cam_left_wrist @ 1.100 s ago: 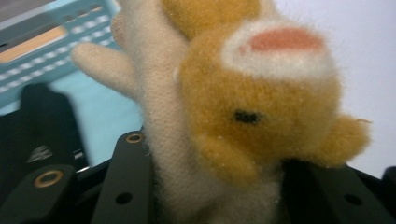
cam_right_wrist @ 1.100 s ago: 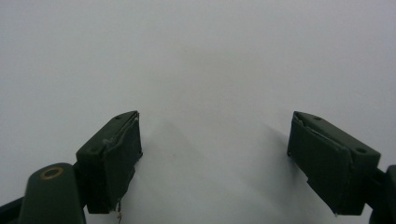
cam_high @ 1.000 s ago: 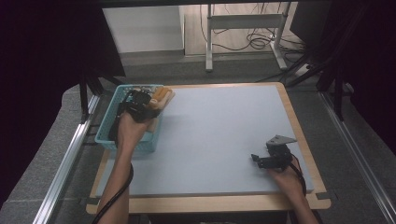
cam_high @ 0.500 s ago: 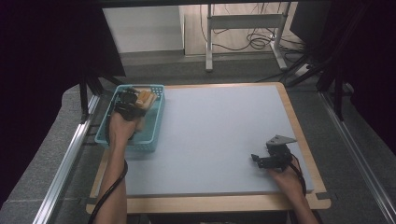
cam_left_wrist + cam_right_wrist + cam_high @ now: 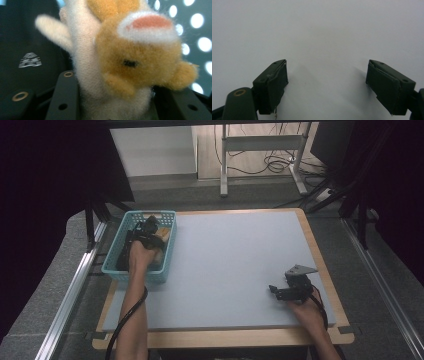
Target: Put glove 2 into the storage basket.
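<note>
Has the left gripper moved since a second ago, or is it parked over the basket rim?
Yes. The left gripper has sunk from the teal basket's right rim into it, the plush toy between its just-opening jaws.

Grey carpet floor (image 5: 45, 305), a white cabinet (image 5: 152, 150) beyond, a metal desk frame (image 5: 260, 142) over loose cables (image 5: 272, 165)

The tabletop (image 5: 235, 265) is bare grey surface from the basket (image 5: 167, 251) rightward to the right edge, giving free passage across the centre, near and far zones. The basket, at the far left, has raised mesh walls on all sides; entry is from above. Inside it, the soft toy (image 5: 161, 236) and the left claw (image 5: 148, 227) take up much of the room. The right claw (image 5: 276, 291) stands at the near right.
</note>
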`<action>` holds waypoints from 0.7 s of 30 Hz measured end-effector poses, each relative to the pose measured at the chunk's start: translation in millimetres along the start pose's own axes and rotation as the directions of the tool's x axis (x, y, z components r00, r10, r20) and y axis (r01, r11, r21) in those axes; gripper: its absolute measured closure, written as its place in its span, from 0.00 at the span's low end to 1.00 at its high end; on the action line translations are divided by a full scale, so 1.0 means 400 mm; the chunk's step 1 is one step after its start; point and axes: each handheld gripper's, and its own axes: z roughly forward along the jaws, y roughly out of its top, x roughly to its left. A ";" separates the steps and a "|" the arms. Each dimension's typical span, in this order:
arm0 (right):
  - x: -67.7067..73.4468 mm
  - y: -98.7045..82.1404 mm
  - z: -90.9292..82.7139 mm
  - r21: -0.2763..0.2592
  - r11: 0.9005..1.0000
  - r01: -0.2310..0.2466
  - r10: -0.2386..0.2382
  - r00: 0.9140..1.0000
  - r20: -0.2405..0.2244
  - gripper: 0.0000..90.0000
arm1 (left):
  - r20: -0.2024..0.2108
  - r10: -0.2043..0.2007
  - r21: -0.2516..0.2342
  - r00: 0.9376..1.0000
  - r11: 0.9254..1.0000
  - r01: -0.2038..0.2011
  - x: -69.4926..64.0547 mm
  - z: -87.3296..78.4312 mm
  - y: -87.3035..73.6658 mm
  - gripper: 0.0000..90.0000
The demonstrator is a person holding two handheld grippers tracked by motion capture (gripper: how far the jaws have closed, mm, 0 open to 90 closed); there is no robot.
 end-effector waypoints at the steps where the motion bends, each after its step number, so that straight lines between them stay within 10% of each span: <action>1: 0.000 0.000 0.000 0.000 1.000 0.000 0.000 1.000 0.000 0.19 | 0.021 -0.009 0.006 1.000 1.000 0.008 0.002 0.006 0.001 0.53; 6: 0.000 0.000 0.000 0.000 1.000 -0.001 0.001 1.000 -0.001 0.19 | 0.065 -0.069 -0.021 0.995 0.997 0.071 0.018 -0.013 -0.002 0.17; 11: 0.000 0.000 0.000 0.000 1.000 0.000 0.000 1.000 0.000 0.19 | 0.099 -0.054 -0.125 0.994 0.990 0.066 0.029 -0.119 0.001 0.13; 16: 0.000 0.000 0.000 0.001 1.000 -0.001 0.001 1.000 0.000 0.19 | -0.010 -0.050 -0.155 0.999 0.987 0.048 0.048 -0.168 -0.012 0.42; 21: 0.000 0.000 0.000 0.001 1.000 -0.001 0.001 1.000 0.000 0.19 | -0.099 -0.073 -0.082 0.992 0.994 0.065 0.077 -0.098 -0.036 0.77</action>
